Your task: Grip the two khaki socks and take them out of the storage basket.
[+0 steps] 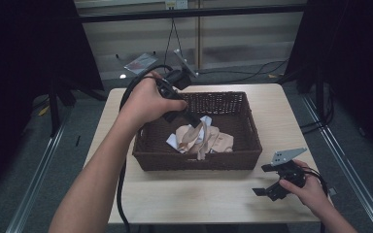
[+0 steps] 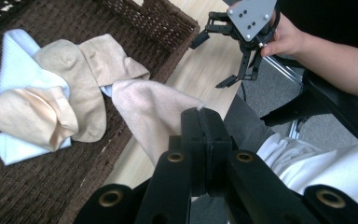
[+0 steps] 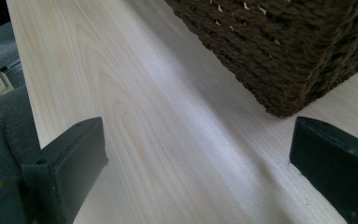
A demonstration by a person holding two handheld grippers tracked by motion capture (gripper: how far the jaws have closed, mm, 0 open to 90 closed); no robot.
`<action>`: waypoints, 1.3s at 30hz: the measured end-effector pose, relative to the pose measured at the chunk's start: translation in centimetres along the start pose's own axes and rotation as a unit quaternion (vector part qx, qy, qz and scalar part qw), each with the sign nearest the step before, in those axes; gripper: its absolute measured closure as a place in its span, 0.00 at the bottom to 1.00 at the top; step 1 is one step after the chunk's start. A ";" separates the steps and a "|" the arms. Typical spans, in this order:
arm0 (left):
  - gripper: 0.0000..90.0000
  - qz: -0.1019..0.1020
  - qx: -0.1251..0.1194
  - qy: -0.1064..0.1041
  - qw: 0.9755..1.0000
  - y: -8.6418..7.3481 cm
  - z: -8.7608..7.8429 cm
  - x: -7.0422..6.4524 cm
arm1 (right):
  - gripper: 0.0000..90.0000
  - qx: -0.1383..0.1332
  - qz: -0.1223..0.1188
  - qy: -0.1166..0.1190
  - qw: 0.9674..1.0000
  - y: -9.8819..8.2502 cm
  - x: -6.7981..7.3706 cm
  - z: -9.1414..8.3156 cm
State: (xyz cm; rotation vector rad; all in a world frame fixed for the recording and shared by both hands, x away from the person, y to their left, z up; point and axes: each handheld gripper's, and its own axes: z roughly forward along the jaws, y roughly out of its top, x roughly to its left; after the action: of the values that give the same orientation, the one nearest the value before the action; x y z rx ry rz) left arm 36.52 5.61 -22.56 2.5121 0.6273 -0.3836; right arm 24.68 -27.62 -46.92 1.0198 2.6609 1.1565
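A brown wicker basket (image 1: 194, 162) stands in the middle of the table and holds a small pile of beige socks (image 1: 217, 141) on light blue ones (image 2: 14, 56). My left gripper (image 1: 195, 124) hangs over the basket, shut on one beige sock (image 2: 154, 112), whose free end droops towards the pile (image 2: 60, 98). In the left gripper view the jaws (image 2: 200, 116) are pressed together on the sock's edge. My right gripper (image 1: 262, 179) is open and holds nothing. It is low over the table (image 3: 158, 121), right of the basket's front corner (image 3: 284, 46).
The basket's walls (image 2: 168, 23) rise around the socks. Bare light wood (image 1: 199, 196) lies in front of the basket and at both sides. Beyond the table are cables on the floor (image 1: 252, 73) and dark curtains.
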 end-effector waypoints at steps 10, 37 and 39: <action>1.00 0.015 0.006 0.002 1.000 -0.7 1.8 -0.7 | 0.04 -0.004 0.001 0.004 1.000 0.1 0.1 -0.1; 0.19 0.014 -0.025 0.074 0.997 -1.3 5.4 3.3 | 0.04 -0.003 -0.001 0.008 1.000 0.1 0.2 0.0; 0.19 0.007 -0.023 0.081 0.996 -1.5 5.9 4.1 | 0.04 -0.004 -0.002 0.008 1.000 0.1 0.1 0.0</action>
State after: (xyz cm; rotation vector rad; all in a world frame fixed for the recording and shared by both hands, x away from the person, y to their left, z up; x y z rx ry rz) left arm 38.49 4.99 -29.59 2.5188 0.6720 -0.1589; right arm 24.61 -27.50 -46.84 1.0090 2.6658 1.1782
